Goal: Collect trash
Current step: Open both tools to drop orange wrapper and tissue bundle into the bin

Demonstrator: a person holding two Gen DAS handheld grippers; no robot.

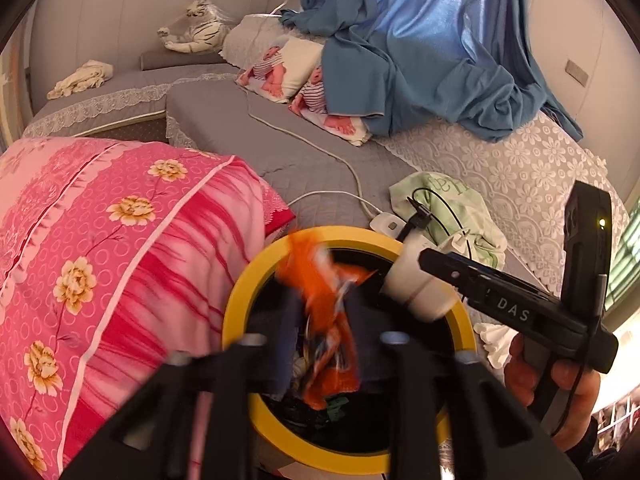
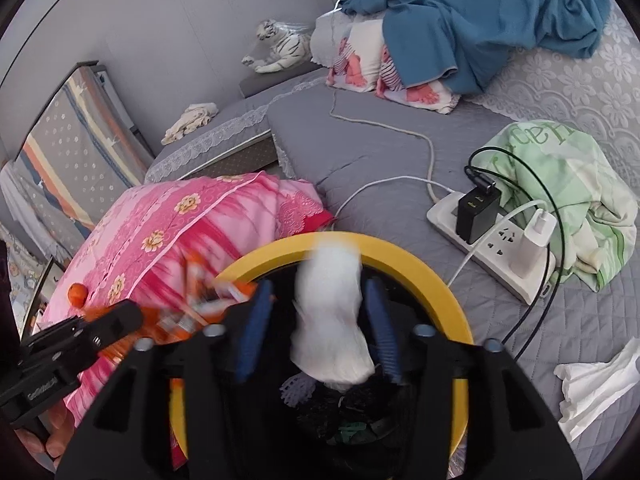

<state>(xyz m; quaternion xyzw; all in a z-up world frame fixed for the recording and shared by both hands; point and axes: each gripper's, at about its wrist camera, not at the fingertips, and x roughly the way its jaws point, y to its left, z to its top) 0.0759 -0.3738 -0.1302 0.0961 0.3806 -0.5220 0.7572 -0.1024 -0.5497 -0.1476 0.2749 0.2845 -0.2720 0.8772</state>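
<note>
A round bin with a yellow rim (image 1: 240, 304) (image 2: 420, 264) and a dark inside stands right under both grippers. My left gripper (image 1: 326, 320) is open over its mouth, and a blurred orange wrapper (image 1: 320, 300) hangs loose between its fingers. From the right wrist view that wrapper (image 2: 188, 320) shows at the left gripper (image 2: 132, 316). My right gripper (image 2: 320, 312) is open too, with a blurred white paper cup (image 2: 328, 320) between its blue pads, above the bin. The left wrist view shows this cup (image 1: 416, 288) at the right gripper (image 1: 432, 264). Dark trash lies in the bin's bottom.
A pink flowered quilt (image 1: 100, 240) presses against the bin's left side. On the grey bed lie a white power strip (image 2: 500, 248) with chargers and cables, a green cloth (image 2: 560, 184) and a crumpled white tissue (image 2: 592, 380). Blue fabric (image 1: 420, 60) is heaped at the back.
</note>
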